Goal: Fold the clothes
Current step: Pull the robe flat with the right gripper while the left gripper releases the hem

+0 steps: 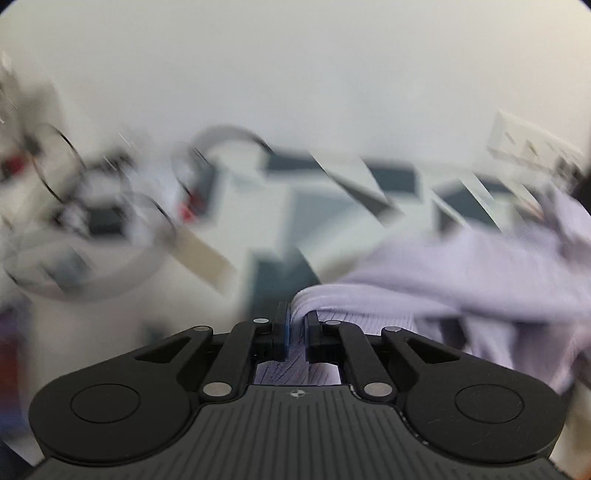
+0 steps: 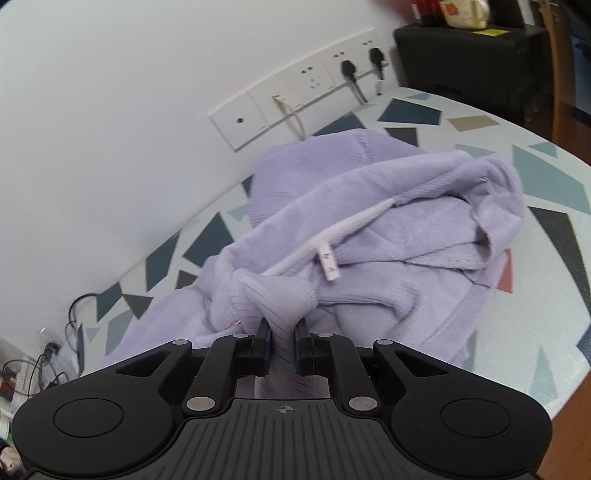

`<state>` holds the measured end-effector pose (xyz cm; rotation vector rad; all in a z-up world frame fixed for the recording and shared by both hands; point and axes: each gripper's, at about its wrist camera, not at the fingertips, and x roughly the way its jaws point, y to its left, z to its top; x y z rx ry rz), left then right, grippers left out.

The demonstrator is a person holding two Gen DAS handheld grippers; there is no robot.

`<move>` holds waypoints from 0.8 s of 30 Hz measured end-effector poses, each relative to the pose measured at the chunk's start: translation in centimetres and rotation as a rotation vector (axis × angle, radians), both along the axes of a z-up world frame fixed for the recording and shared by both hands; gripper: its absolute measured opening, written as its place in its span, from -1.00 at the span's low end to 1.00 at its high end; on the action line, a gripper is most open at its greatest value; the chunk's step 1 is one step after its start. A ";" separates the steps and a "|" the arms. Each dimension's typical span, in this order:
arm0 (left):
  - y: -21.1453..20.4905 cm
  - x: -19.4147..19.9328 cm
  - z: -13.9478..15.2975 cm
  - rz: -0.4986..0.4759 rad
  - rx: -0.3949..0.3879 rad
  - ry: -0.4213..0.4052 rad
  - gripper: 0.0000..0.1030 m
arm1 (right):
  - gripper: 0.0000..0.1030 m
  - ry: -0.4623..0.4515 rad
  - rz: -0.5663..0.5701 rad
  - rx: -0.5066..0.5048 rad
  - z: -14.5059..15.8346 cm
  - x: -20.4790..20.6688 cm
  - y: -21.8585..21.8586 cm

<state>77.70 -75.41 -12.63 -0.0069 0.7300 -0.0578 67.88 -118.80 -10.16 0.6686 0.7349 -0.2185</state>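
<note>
My right gripper [image 2: 283, 341] is clamped on a bunched ribbed fold of the lilac garment [image 2: 388, 221], which spreads ahead across the patterned table [image 2: 535, 258]. My left gripper [image 1: 296, 325] pinches another edge of the garment [image 1: 461, 266], the cloth trailing off to my right. Wall [image 2: 110, 110] and sockets [image 2: 291, 96] lie close behind; bare table lies to the right, up to its rim.

Worktop [image 2: 480, 122] covered w/ pale cloth, patterned in dark geometric shards. White wall [image 2: 110, 110] behind; socket strip [image 2: 295, 99] fitted low, two black plugs [image 2: 362, 68] inserted. Black cabinet [image 2: 469, 62] noted at far end, mug [image 2: 463, 13] on top. Cables [image 2: 70, 332] seen at left. Left view too blurred for detail.
</note>
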 end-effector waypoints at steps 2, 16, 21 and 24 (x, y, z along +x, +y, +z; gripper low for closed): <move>1.2 0.7 2.0 0.057 0.019 -0.077 -0.85 | -0.80 -0.021 0.030 0.036 0.3 0.5 0.5; -1.8 -3.8 -1.9 -0.305 0.087 -0.019 0.74 | -0.78 -0.081 0.056 0.034 1.3 2.2 0.8; -1.5 -5.5 -4.1 -0.319 -0.025 0.091 0.74 | 0.10 -0.100 0.062 0.053 0.3 1.4 1.0; -0.9 -6.4 -4.7 -0.317 -0.092 0.112 0.83 | 0.20 -0.070 0.092 0.028 -0.7 0.8 1.7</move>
